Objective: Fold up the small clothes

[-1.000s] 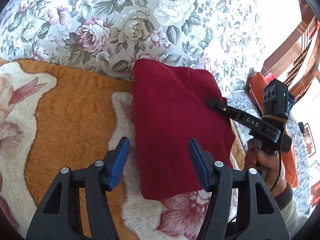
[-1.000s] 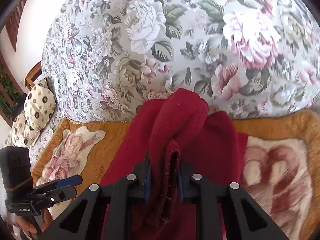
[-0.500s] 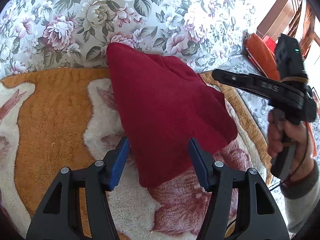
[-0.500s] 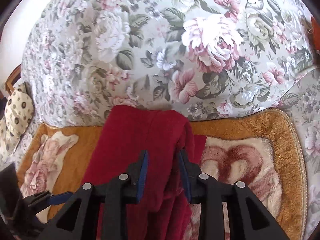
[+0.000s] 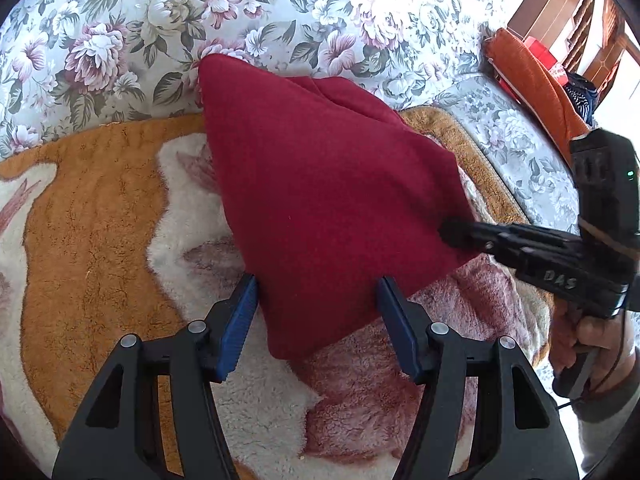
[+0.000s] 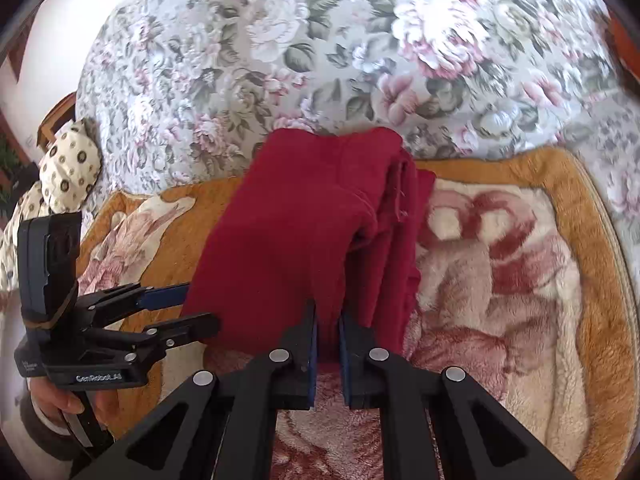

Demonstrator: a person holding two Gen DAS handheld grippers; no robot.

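On the orange-and-cream plush blanket (image 6: 500, 280), my right fingers (image 6: 328, 344) are pinching the folded dark-red knit garment (image 5: 320, 200); my left fingers (image 5: 316, 320) are standing spread, so tugging risks unravelling the layers.

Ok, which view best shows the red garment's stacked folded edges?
Right wrist: the red garment shows its layered edges along its right side, with the right tool pinching its near edge. Left wrist shows only its smooth top.

red cloth (image 6: 296, 240) underside hidden, pillow (image 6: 64, 168) cut off
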